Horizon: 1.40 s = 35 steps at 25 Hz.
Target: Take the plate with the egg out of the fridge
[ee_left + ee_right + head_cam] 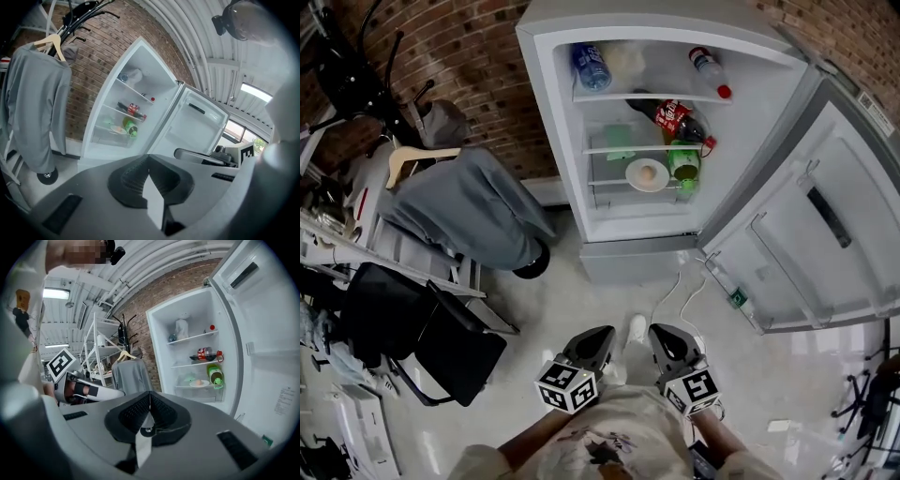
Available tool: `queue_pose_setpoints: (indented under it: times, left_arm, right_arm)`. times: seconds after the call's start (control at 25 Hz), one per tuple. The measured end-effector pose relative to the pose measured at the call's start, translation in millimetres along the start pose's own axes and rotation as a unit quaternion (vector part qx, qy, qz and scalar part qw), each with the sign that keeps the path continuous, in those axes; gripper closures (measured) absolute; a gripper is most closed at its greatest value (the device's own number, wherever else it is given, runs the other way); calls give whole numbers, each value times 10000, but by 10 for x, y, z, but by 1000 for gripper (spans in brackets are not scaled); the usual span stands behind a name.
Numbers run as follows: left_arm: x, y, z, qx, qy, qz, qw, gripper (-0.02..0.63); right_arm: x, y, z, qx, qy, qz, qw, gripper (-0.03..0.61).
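The fridge (581,141) is standing open: a smooth white box, its door (825,234) swung wide to the right, against a rough red brick wall (469,47). The plate (648,175), round, white and glossy, is sitting on the lowest clear shelf, and the egg (649,172), a pale tan oval, is being carried at its centre. A green bottle (682,161) is standing just beside the plate on the right; a cola bottle (675,117) is lying on the shelf above.

The left gripper (596,336) and the right gripper (667,337) are being held side by side, well apart from the fridge. In each gripper view the ribbed black pads are being pressed together along a thin seam. Nothing is being gripped or touched by either.
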<state>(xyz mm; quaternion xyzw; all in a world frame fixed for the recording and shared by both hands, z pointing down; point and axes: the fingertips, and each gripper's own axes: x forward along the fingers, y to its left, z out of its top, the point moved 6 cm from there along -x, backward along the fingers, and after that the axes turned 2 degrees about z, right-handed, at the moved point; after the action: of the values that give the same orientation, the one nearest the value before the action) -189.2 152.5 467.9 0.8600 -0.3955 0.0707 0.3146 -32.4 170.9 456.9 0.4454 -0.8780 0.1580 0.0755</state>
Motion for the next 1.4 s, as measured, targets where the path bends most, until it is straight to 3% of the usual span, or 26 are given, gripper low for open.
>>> queue_pose_setpoints:
  times: [0.2, 0.4, 0.64, 1.08, 1.4]
  left_arm:
    - [401, 19, 251, 231, 19, -87, 9997, 604]
    - [880, 117, 477, 163, 85, -52, 9998, 604]
    - [1391, 66, 752, 339, -38, -410, 9986, 604]
    - [2014, 177, 943, -119, -191, -188, 9996, 604]
    - [2141, 248, 807, -561, 48, -186, 9982, 604]
  right_arm:
    - [238, -373, 127, -48, -124, -54, 9999, 572]
    - [441, -883, 241, 114, -213, -268, 9993, 572]
    - [623, -1372, 380, 199, -287, -318, 9989, 572]
    - [930, -1953, 529, 83, -354, -136, 9992, 572]
    - [963, -2012, 421, 243, -345, -107, 9990, 572]
